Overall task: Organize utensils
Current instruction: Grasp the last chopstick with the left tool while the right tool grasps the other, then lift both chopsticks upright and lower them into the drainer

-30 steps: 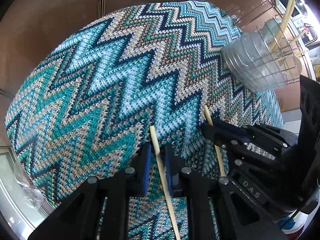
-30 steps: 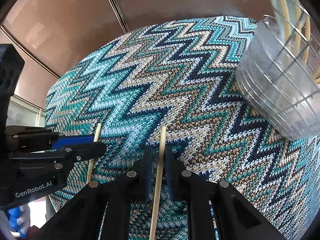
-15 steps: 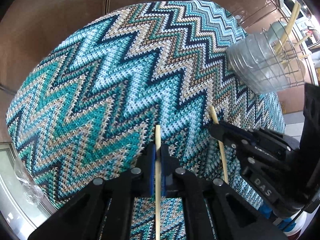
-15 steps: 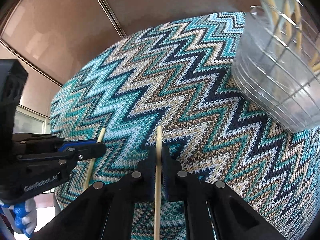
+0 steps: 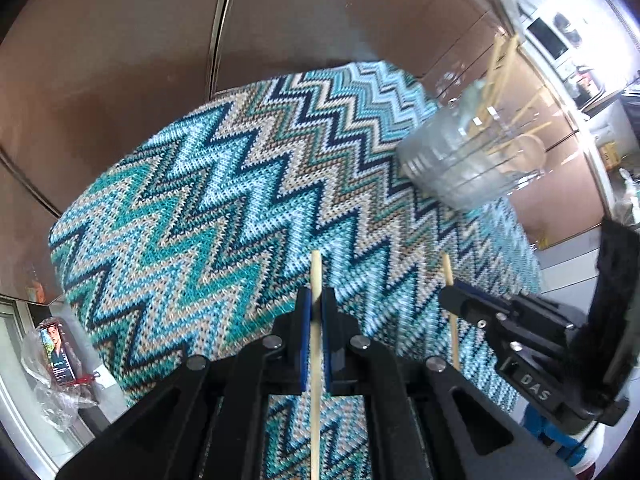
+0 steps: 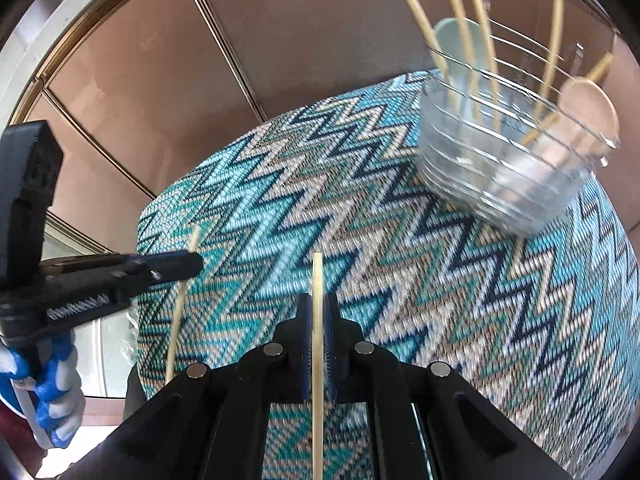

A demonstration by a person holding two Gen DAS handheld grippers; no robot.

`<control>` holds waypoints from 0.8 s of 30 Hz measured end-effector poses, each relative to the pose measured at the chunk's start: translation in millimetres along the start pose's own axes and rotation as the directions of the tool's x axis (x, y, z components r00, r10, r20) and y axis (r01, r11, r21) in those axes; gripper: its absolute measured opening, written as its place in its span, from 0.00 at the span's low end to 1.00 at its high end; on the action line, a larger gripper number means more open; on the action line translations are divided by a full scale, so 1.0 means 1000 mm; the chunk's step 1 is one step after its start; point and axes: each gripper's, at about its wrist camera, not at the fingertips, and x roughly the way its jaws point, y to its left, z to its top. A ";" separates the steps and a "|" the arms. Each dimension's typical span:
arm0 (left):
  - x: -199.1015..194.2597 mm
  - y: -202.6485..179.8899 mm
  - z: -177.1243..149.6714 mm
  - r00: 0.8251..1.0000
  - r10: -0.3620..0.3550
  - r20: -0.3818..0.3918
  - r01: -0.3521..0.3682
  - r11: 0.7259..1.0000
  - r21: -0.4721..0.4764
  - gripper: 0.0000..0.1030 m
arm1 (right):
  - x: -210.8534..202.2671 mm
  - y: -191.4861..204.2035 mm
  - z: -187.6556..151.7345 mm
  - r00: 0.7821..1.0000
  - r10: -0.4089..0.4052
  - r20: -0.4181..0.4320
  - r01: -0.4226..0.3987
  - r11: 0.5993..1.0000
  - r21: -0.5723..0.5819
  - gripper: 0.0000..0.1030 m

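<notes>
Altogether two grippers show, each clamped on one chopstick above the zigzag-knit tablecloth (image 5: 224, 216): the left gripper (image 5: 316, 312) pinches the left chopstick (image 5: 315, 360) between its blue pads, and the right gripper (image 6: 318, 316) pinches the right chopstick (image 6: 317, 360) likewise, both sticks pointing up past the closed jaws. One wire utensil holder (image 6: 508, 168) with a clear liner stands on the cloth at the far right, well apart, holding about five more chopsticks and two spoons. One blue-and-white gloved hand (image 6: 52, 380) grips the left tool's handle
</notes>
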 end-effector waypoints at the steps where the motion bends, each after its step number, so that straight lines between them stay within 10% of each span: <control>1: -0.004 -0.001 -0.003 1.000 -0.007 0.008 0.007 1.000 -0.001 0.04 | -0.002 -0.002 -0.004 1.000 -0.004 0.000 0.004 1.000 0.009 0.06; 12: -0.052 -0.028 -0.032 0.982 -0.114 0.150 0.108 0.993 0.046 0.04 | -0.074 -0.011 -0.050 0.988 -0.056 0.146 0.043 0.995 0.092 0.06; 24: -0.107 -0.057 -0.032 0.925 -0.176 0.338 0.143 0.982 0.121 0.04 | -0.160 -0.016 -0.052 0.913 -0.100 0.396 0.056 0.991 0.121 0.06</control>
